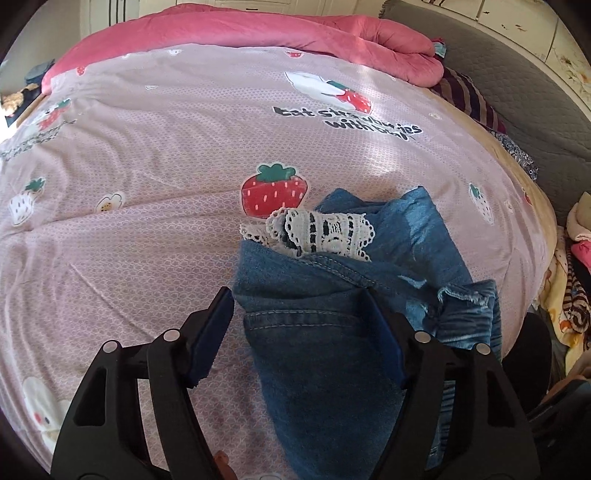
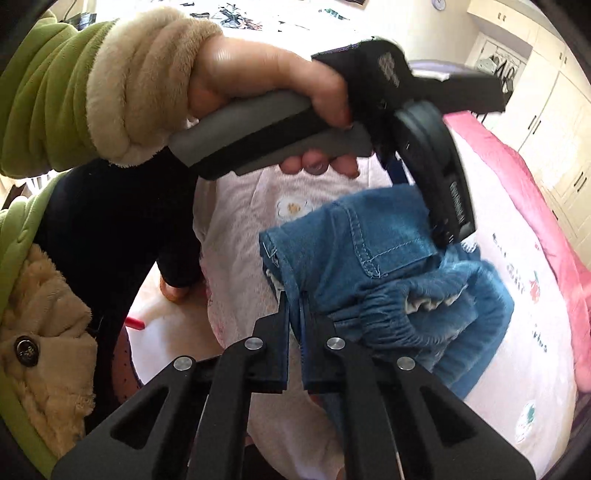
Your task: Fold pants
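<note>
Small blue denim pants (image 1: 325, 332) with a white lace trim (image 1: 325, 232) lie bunched on the pink strawberry-print bedsheet (image 1: 147, 166). My left gripper (image 1: 297, 295) straddles them with its jaws wide. Its right pad rests against the denim, and its left pad stands clear over the sheet. In the right wrist view my right gripper (image 2: 294, 299) is shut on an edge of the pants (image 2: 369, 258) near the elastic waistband (image 2: 384, 314). A hand (image 2: 266, 81) in a cream-cuffed green sleeve holds the left gripper's handle (image 2: 273, 129) above the denim.
A pink quilt (image 1: 258, 33) is heaped along the far side of the bed. Striped and patterned clothes (image 1: 469, 99) lie at the right edge, with more fabric piled beyond (image 1: 576, 266). The person's green jacket (image 2: 37, 295) fills the left of the right wrist view. White cupboards (image 2: 554, 129) stand behind.
</note>
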Motion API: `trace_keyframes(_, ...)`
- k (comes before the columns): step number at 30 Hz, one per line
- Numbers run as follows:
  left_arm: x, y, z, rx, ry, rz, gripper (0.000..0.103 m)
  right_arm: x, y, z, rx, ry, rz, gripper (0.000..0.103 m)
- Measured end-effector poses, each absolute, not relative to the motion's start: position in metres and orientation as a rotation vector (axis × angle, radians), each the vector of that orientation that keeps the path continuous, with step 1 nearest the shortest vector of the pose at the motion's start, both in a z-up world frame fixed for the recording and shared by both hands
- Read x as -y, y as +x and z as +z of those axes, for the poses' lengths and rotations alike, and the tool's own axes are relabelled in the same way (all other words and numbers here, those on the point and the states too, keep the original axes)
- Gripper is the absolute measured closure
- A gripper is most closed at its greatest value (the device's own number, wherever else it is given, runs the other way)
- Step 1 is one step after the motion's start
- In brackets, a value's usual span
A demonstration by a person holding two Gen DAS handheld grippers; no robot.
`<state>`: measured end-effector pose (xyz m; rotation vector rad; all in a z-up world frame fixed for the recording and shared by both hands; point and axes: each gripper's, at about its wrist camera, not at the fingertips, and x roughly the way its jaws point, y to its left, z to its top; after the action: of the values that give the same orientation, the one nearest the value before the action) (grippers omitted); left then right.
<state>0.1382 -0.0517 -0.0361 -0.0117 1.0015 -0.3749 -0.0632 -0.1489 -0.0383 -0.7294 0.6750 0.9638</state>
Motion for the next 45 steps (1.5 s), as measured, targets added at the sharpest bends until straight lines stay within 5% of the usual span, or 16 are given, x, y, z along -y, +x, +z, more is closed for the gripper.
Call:
trace_keyframes(10,0.054,0.131,-0.032,-0.952,0.022,-0.36,0.039,0.148,-0.063,0.008,-0.571,-0.546,1.02,0.075)
trace_keyframes(16,0.056,0.131,-0.03,-0.944,0.039,-0.356,0.039,0.114,-0.063,-0.017,-0.582,-0.696,1.006,0.076)
trace_keyframes(18,0.056,0.131,-0.029,-0.942,0.041,-0.356,0.039,0.111,-0.059,-0.026,-0.632,-0.7,0.997,0.088)
trace_keyframes(25,0.055,0.132,-0.031,-0.942,0.03,-0.353,0.039,0.124,-0.05,-0.022,-0.687,-0.547,1.007,0.085)
trace_keyframes(28,0.053,0.13,-0.029,-0.93,0.019,-0.352,0.039,0.145,-0.046,0.0,-0.705,-0.362,1.037,0.058)
trace_keyframes(37,0.041,0.107,-0.005,-0.851,-0.007,-0.329,0.025,0.236,-0.022,0.053,-0.614,-0.036,0.798,0.024)
trace_keyframes(45,0.023,0.086,-0.02,-0.886,-0.071,-0.306,0.016,0.278,0.026,0.006,-0.832,0.059,0.485,0.021)
